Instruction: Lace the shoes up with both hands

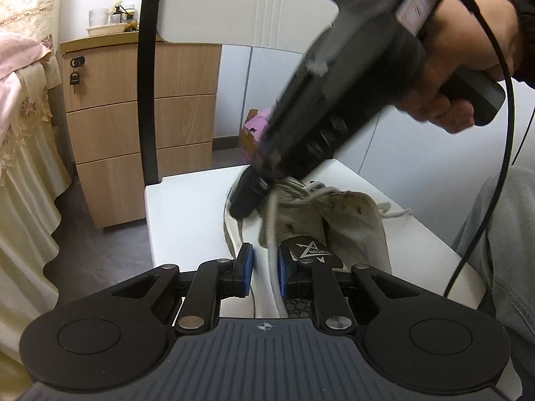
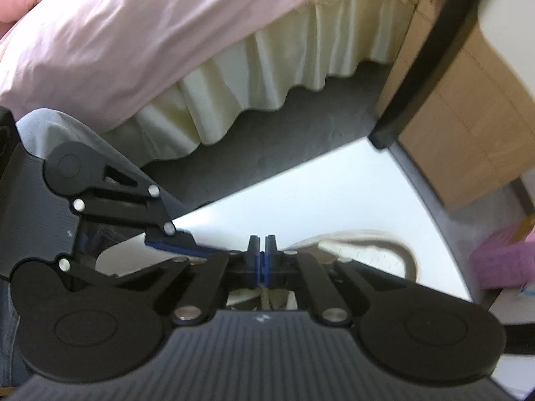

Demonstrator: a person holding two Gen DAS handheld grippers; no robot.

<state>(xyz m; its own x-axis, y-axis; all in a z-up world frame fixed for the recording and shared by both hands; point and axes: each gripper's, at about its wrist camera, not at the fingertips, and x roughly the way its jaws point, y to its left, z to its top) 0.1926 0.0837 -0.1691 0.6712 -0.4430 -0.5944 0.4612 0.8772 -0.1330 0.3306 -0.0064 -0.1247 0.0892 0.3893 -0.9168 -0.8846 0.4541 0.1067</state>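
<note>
An off-white canvas sneaker [image 1: 354, 220] lies on a white chair seat [image 1: 187, 220], its black star-marked tongue label [image 1: 309, 250] toward me. A white shoelace [image 1: 272, 230] runs from the eyelets down between the blue pads of my left gripper [image 1: 265, 269]. Those pads stand apart, and the lace rests against the right one only. My right gripper [image 1: 250, 197], held in a hand [image 1: 468, 67], reaches down over the shoe's front and is shut on the lace's upper part. In the right wrist view its pads [image 2: 262, 257] are pressed together, with the lace [image 2: 264, 295] below them and the shoe's toe [image 2: 371, 250] beyond.
The chair's black back post [image 1: 148, 100] rises at the left. A wooden drawer cabinet [image 1: 140, 127] stands behind it, and a bed with a cream skirt [image 1: 23, 180] and pink quilt [image 2: 133, 33] beside it. A grey-trousered knee [image 1: 508, 234] and a black cable [image 1: 501, 153] are at the right.
</note>
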